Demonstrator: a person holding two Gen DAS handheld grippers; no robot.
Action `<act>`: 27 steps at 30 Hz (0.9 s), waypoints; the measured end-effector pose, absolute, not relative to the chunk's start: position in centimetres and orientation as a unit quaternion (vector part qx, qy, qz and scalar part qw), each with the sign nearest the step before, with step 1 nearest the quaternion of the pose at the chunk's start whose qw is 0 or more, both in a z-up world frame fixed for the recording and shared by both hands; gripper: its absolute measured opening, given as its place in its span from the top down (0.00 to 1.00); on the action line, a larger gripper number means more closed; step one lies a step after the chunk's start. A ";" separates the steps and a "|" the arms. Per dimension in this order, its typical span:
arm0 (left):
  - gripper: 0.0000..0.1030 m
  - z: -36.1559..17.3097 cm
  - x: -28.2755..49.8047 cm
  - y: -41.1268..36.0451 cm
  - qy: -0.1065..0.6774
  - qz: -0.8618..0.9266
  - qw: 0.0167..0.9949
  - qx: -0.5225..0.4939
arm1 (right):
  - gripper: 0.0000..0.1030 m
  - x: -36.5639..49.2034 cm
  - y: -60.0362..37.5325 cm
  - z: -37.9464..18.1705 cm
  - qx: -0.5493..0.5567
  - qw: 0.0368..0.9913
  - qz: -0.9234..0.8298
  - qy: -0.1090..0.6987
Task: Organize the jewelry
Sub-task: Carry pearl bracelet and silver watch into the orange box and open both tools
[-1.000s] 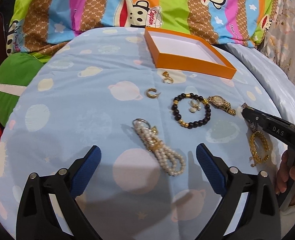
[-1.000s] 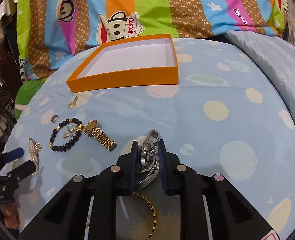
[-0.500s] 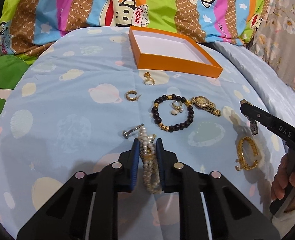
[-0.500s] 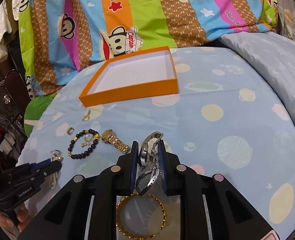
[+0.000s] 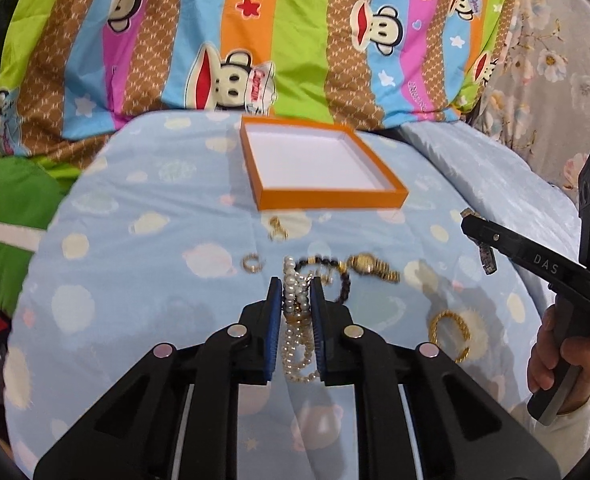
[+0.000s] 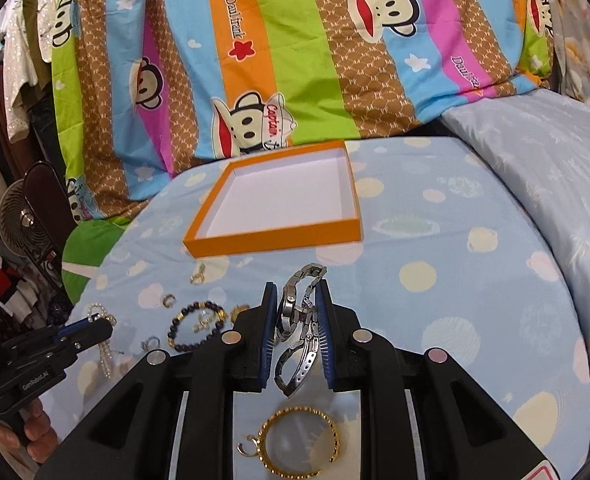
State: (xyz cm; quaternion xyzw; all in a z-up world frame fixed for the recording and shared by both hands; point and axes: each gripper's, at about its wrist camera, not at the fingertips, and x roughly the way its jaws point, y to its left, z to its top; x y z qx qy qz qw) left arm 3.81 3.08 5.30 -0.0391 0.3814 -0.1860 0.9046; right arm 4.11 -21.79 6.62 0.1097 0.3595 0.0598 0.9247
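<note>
Your left gripper (image 5: 296, 300) pinches the white pearl strand bracelet (image 5: 297, 320) and your right gripper (image 6: 295, 304) pinches the silver metal link watch (image 6: 299, 332), both lifted off the blue spotted sheet (image 6: 435, 240), with the shallow orange cardboard tray (image 6: 275, 236) ahead of both.

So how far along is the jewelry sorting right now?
Nothing is boxed yet: the orange box is empty. In hand: left gripper holds the pearl bracelet, right gripper the silver watch. Gold watch, beaded bracelet, gold chain and rings remain.
</note>
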 end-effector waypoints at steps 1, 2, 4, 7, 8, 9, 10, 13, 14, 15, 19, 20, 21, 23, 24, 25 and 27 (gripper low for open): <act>0.87 5.9 4.1 3.1 0.374 -0.186 0.908 -0.038 | 0.82 4.5 -21.9 7.3 0.106 0.927 0.061 0.354; 0.87 6.6 4.5 3.3 0.365 -0.185 0.912 -0.036 | 0.82 4.8 -22.0 7.8 0.104 0.929 0.063 0.350; 0.87 8.3 5.8 3.4 0.347 -0.187 0.919 -0.033 | 0.82 6.0 -22.2 8.9 0.100 0.932 0.067 0.341; 0.87 9.9 8.0 3.0 0.333 -0.196 0.922 -0.028 | 0.82 8.2 -22.7 10.1 0.101 0.934 0.076 0.333; 0.87 10.3 9.3 2.6 0.328 -0.196 0.924 -0.022 | 0.82 9.5 -22.7 10.5 0.100 0.935 0.081 0.331; 0.87 10.6 10.1 2.3 0.325 -0.196 0.925 -0.017 | 0.82 10.4 -22.8 10.6 0.100 0.935 0.083 0.331; 0.87 10.7 11.1 1.8 0.322 -0.196 0.926 -0.011 | 0.82 11.6 -22.8 10.7 0.100 0.934 0.086 0.331; 0.87 10.3 15.4 -0.2 0.323 -0.193 0.926 0.003 | 0.82 15.8 -22.9 10.2 0.108 0.928 0.098 0.343; 0.87 10.1 16.4 -0.6 0.325 -0.194 0.926 0.004 | 0.82 17.5 -23.0 9.8 0.110 0.924 0.102 0.351; 0.87 9.5 18.4 -1.5 0.331 -0.190 0.924 0.009 | 0.82 19.1 -23.1 9.3 0.113 0.921 0.103 0.358; 0.87 7.8 23.9 -3.4 0.352 -0.186 0.917 0.009 | 0.82 24.5 -23.4 7.3 0.110 0.911 0.096 0.385; 0.87 7.3 25.4 -3.8 0.360 -0.186 0.914 0.005 | 0.82 26.0 -23.5 6.6 0.114 0.907 0.097 0.395; 0.87 6.9 26.3 -4.1 0.366 -0.183 0.913 0.002 | 0.82 27.1 -23.6 6.1 0.119 0.903 0.096 0.401; 0.87 5.8 28.5 -4.8 0.378 -0.181 0.908 0.002 | 0.82 29.5 -23.7 4.8 0.120 0.897 0.093 0.416; 0.87 5.4 29.2 -5.0 0.380 -0.176 0.908 0.004 | 0.82 30.2 -23.5 4.4 0.119 0.895 0.091 0.420; 0.87 5.0 29.9 -5.2 0.383 -0.174 0.907 0.007 | 0.82 31.0 -23.5 3.9 0.118 0.893 0.088 0.425; 0.87 4.1 31.3 -5.5 0.390 -0.167 0.905 0.011 | 0.82 32.5 -23.0 2.9 0.111 0.890 0.086 0.434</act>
